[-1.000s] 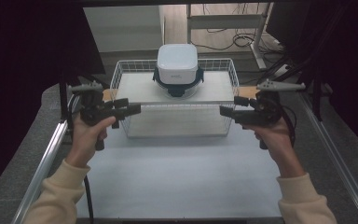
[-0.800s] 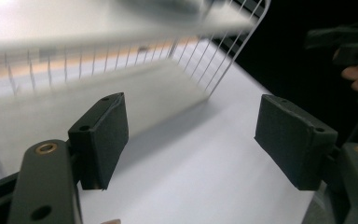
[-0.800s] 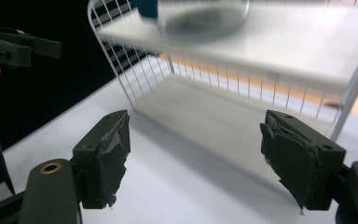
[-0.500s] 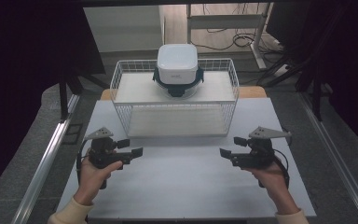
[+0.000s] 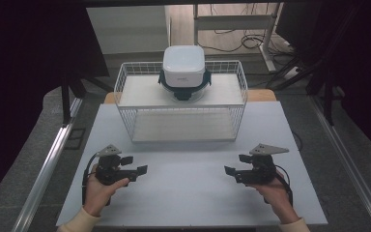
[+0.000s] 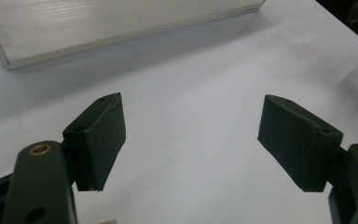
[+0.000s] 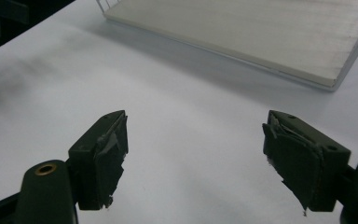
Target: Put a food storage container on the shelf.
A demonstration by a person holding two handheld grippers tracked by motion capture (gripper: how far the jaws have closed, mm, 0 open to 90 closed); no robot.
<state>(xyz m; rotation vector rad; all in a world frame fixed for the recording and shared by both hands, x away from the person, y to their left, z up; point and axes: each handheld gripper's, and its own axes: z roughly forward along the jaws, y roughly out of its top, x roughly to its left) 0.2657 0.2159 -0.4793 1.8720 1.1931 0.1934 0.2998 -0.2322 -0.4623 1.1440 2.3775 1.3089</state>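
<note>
The white, rounded-square lidded container with dark side clips [image 5: 184, 71] sits on the upper tier of the white wire rack [image 5: 125, 82] at the far side of the white desk [image 5: 183, 193], well apart from both grippers. A second ago the two grippers were raised beside the rack's top edge, one at each side; now both have come down and back toward the person, resting low over the bare near part of the desk. The left gripper [image 5: 143, 168] and the right gripper [image 5: 228, 170] point inward at each other, each with its jaws spread wide and nothing between the black pads [image 6: 103, 135], as both gripper views confirm. By my reading this is a rest pose away from the container: nothing is gripped, so any handling of it would need a fresh reach forward to the rack.
</note>
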